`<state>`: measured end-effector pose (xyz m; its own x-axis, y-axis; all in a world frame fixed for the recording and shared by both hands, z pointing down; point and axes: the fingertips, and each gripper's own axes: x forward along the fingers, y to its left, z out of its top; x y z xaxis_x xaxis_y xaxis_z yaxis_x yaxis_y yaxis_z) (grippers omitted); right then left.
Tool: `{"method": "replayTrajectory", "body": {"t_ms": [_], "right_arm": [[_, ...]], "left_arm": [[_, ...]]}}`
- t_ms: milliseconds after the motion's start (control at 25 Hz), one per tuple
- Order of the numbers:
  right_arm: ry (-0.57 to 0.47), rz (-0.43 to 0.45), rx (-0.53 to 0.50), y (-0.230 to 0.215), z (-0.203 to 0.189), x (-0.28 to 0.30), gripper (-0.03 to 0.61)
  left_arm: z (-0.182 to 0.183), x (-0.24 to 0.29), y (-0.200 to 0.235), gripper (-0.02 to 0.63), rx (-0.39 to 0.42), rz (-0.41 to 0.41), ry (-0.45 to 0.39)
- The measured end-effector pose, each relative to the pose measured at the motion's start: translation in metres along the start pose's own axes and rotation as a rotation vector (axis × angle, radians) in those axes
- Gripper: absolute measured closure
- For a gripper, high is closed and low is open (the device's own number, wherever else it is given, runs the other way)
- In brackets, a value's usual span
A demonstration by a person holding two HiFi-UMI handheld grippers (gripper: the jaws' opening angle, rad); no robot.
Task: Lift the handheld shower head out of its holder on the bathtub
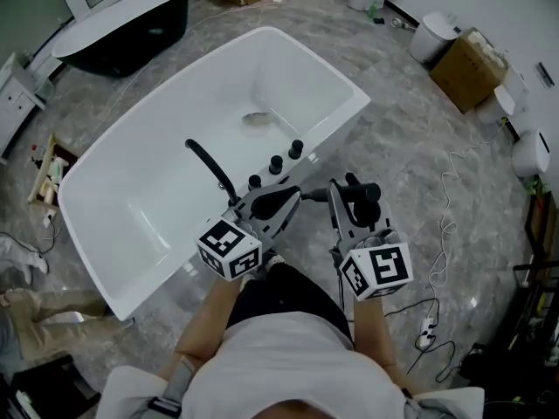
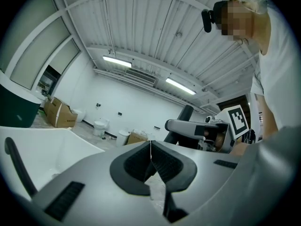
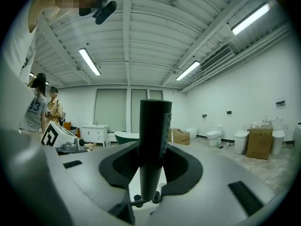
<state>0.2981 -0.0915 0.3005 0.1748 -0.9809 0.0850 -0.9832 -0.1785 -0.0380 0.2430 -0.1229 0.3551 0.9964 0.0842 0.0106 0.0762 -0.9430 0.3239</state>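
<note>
one shower head [image 3: 153, 140] gripped; onlooker's shirt [image 3: 34, 111] reads 33

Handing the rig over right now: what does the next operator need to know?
Left tool: jaws shut, empty, close beside the right one.
Right tool: shut on the handle of the black shower head, held upright.
Bathtub: the knobs on its rim sit just beyond the tools; the holder cannot be picked out.
Done: the shower head appears lifted off the rim.
Left: confirm it is clear of the holder.
</note>
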Motion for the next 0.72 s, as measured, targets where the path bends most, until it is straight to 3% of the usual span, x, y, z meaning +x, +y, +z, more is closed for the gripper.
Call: {"method": "replayTrajectory", "body": {"t_ms": [720], "right_arm": [[-0.025, -0.402, 0.044, -0.103, -0.001, -0.11, 0.446]], "left_arm": [[-0.022, 0.07, -0.065, 0.603, 0.011, -0.253, 0.096]]}}
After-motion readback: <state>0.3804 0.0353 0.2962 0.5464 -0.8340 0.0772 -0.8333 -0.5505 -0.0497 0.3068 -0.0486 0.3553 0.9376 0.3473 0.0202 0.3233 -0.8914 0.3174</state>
